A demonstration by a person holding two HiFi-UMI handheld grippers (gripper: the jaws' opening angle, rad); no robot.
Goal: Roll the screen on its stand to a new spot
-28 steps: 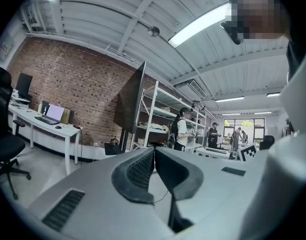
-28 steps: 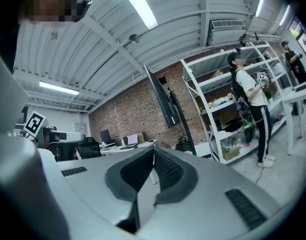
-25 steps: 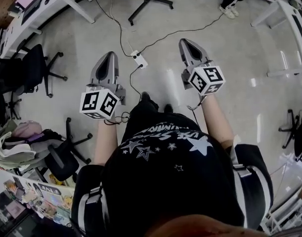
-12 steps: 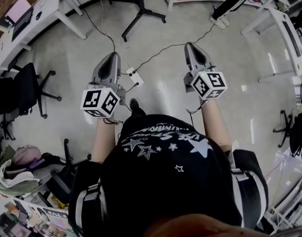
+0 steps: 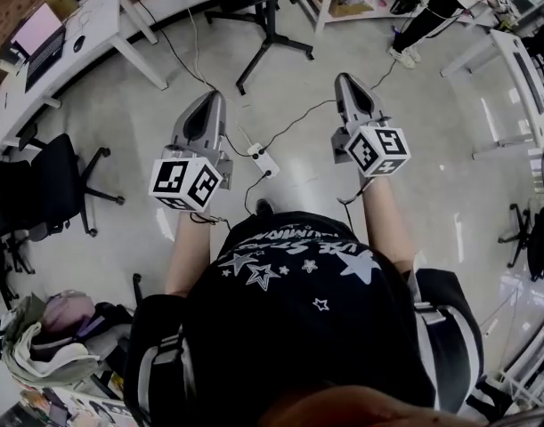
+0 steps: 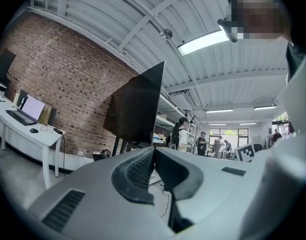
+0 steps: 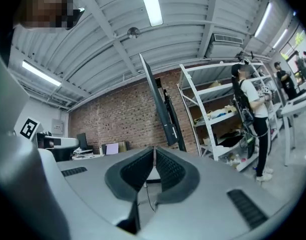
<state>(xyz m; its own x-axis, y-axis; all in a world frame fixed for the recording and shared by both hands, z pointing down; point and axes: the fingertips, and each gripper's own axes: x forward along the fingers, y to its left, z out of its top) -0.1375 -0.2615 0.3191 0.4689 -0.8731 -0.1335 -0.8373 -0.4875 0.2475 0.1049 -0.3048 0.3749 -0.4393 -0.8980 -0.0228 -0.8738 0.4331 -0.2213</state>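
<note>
Both the left claw and right claw, pinched shut on nothing, hang above the pale glossy floor and a white power strip, with the dark screen on its stand ahead, brick wall beyond.

Brick wall, grey floor

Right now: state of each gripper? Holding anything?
Left gripper: closed, jaws together, nothing between them.
Right gripper: closed, jaws together, nothing between them.

Left hand-held gripper and right hand-held gripper, both closed, empty, held forward.
</note>
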